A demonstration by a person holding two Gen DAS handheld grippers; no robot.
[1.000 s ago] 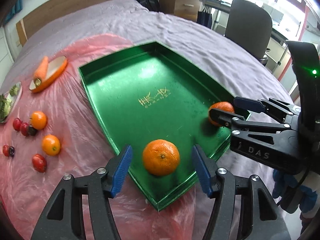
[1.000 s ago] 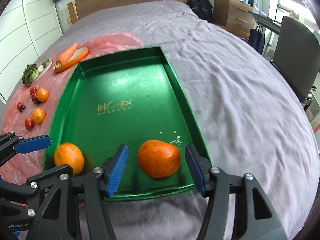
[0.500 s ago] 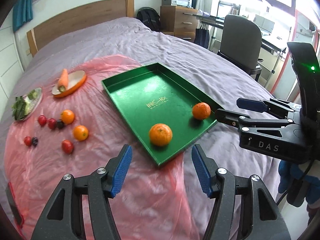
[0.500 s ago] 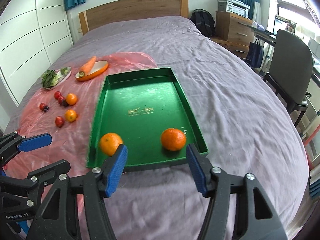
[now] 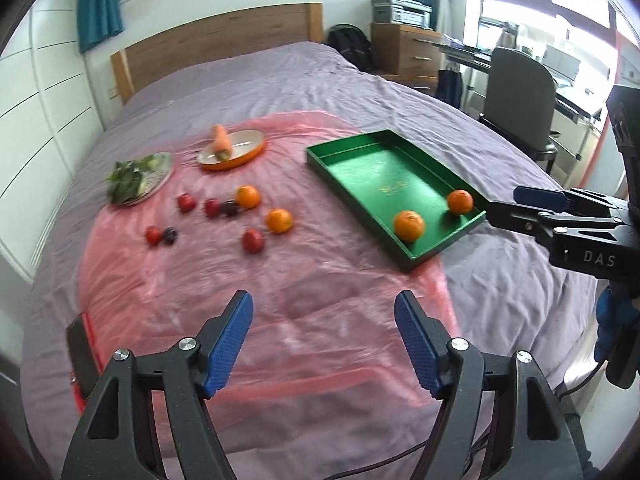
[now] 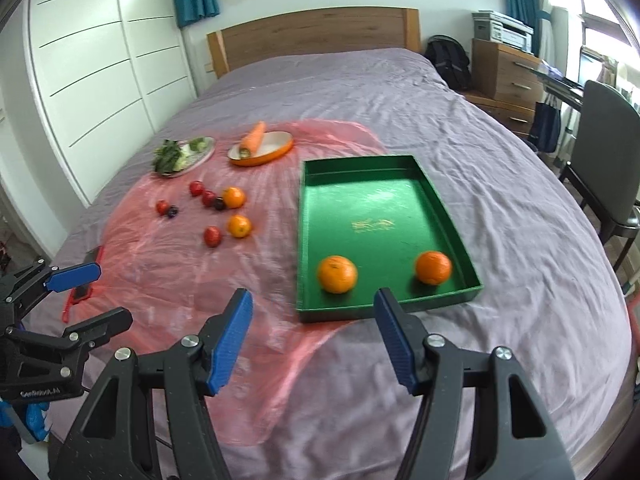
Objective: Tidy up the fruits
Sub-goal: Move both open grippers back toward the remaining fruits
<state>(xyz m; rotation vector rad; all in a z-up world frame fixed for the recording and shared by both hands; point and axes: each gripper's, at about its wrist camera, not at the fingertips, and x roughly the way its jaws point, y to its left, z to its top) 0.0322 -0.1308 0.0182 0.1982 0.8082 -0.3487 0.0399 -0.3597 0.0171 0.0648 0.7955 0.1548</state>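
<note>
- Now two oranges sit in the green tray (image 6: 400, 208): one orange (image 6: 337, 274) near the tray's front-left corner, the other orange (image 6: 433, 267) near its front-right corner, well apart from each other.
- A second ago each orange lay between a pair of jaws; both have since been let go and neither is touched now.
- Left gripper (image 5: 324, 344): jaws have just been opening, nothing between them, only the pink sheet (image 5: 280, 300) below. It has drawn back and up from the tray.
- Right gripper (image 6: 312, 338): jaws have likewise been opening and stand wide, empty, short of the tray's near wall.
- Still loose on the pink sheet, left of the tray: two smaller oranges (image 6: 239, 226) and several small red and dark fruits (image 6: 212, 236).
- Carrot (image 6: 253, 139) on the orange dish (image 6: 272, 152) and greens on the plate (image 6: 200, 154) lie further back, untouched.
- Judgement: two placements done; the loose fruits on the sheet are the likely next pick, most of the sorting remains.
</note>
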